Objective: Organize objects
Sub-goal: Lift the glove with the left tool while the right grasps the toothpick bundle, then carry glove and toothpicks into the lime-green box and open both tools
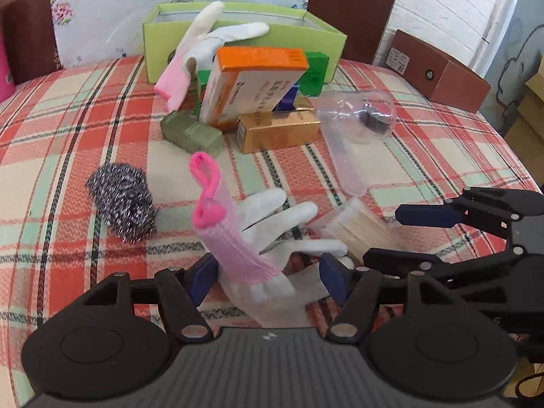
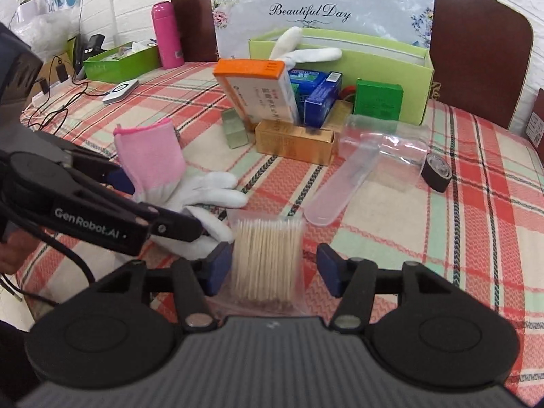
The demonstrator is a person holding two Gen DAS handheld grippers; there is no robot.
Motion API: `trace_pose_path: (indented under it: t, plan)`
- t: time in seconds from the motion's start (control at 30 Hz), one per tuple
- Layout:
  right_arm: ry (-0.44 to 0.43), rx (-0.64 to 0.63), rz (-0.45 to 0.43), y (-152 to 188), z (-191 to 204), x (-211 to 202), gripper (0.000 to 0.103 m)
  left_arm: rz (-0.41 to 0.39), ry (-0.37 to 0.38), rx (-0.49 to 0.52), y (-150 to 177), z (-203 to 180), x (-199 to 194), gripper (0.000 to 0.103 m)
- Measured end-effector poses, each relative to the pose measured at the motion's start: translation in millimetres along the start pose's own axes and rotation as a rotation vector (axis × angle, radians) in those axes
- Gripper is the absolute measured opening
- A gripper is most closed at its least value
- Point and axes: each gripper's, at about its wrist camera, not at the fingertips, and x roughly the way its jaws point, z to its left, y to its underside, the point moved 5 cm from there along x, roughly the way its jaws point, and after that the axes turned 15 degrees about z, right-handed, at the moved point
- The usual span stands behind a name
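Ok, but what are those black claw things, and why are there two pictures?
Those are two grabbers a person holds, one in each hand. Each has a camera looking along its fingers: one picture comes from the left grabber, the other from the right grabber. On the checked tablecloth lie an orange box, a green box and a metal scrubber. A pink and white glove sits between the left grabber's open fingers. A pack of little sticks sits between the right one's fingers, not squeezed yet.
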Motion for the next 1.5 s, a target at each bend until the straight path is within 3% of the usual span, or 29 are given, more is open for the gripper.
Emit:
trace_pose_path:
  t: [0.27, 0.3, 0.33, 0.37, 0.43, 0.53, 0.6, 0.73, 1.0, 1.27, 1.4, 1.5]
  plan:
    - [0.008, 0.045, 0.002, 1, -1, 6, 0.055, -0.010, -0.015, 0.013, -2, -2, 3, 0.065]
    - [0.008, 0.053, 0.000, 1, -2, 7, 0.055, -0.013, -0.025, 0.024, -2, -4, 3, 0.059]
    - [0.006, 0.058, 0.002, 1, -2, 8, 0.055, -0.019, -0.044, 0.039, -2, -5, 3, 0.043]
    - [0.004, 0.060, 0.005, 1, -2, 10, 0.054, -0.023, -0.070, 0.051, -1, -4, 2, 0.036]
    - [-0.005, 0.059, 0.014, 1, -1, 13, 0.044, -0.025, -0.076, 0.044, -1, 1, 1, 0.019]
    - [-0.002, 0.043, 0.002, 2, 4, 12, 0.031, -0.027, -0.058, 0.014, -1, 7, -3, 0.010]
    - [-0.017, 0.046, -0.006, 2, 4, 8, 0.025, -0.028, -0.032, 0.009, -1, 7, -8, 0.010]
    - [-0.040, 0.059, -0.027, 1, 1, -5, 0.022, -0.073, -0.002, 0.022, -4, 2, -29, 0.010]
    - [-0.054, 0.051, -0.149, -21, -10, -58, 0.022, -0.255, 0.039, 0.103, -31, -11, -102, 0.010]
    - [0.008, 0.053, -0.337, -76, -34, -107, 0.022, -0.431, 0.012, 0.115, -93, -13, -148, 0.010]
    - [0.041, 0.082, -0.401, -106, -50, -114, 0.022, -0.456, 0.025, 0.078, -133, -5, -148, 0.010]
    - [0.057, 0.115, -0.413, -130, -67, -107, 0.022, -0.459, -0.008, 0.056, -164, -2, -142, 0.010]
